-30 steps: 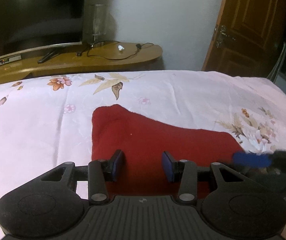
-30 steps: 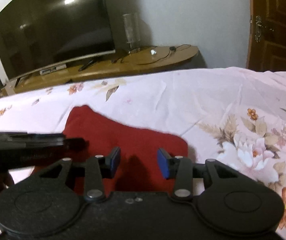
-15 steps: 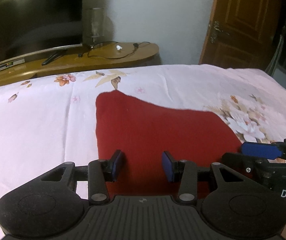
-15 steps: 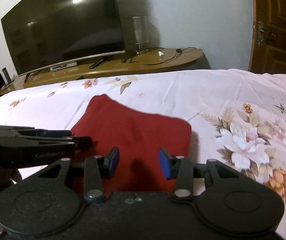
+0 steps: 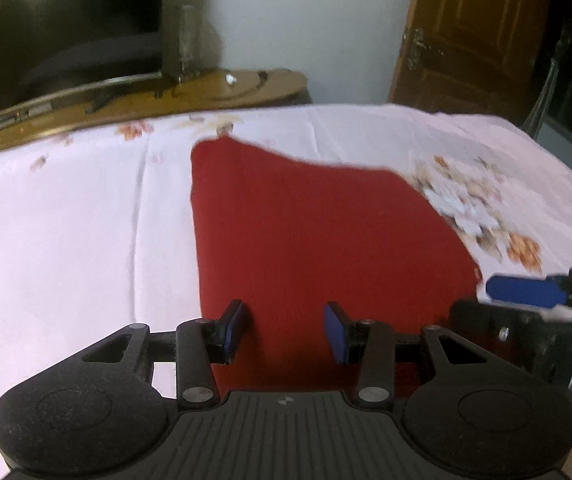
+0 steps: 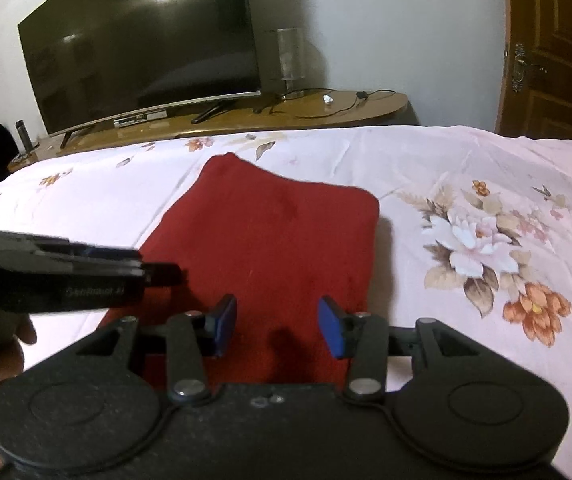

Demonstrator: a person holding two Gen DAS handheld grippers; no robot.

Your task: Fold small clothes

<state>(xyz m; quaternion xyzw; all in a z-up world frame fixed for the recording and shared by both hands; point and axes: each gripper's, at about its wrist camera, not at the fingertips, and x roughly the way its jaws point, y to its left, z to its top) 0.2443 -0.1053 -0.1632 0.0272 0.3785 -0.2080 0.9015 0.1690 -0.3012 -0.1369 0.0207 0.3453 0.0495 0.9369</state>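
Left gripper (image 5: 286,332): jaws apart, empty, over the near left of the cloth.
Red cloth (image 6: 269,240): flat on the floral bedsheet (image 6: 426,160), long axis running away toward the TV (image 6: 141,44).
Right gripper (image 6: 277,326): released, holding nothing, over the near right edge.

We see a pink floral bedsheet (image 6: 446,168) w/ a low curved wooden TV bench (image 6: 326,110) behind it. On the bench: big dark curved TV (image 6: 141,40) reflecting a ceiling light, a glass lamp (image 6: 290,60), some cables. Wall is plain white; brown wooden door (image 6: 554,52) at right.
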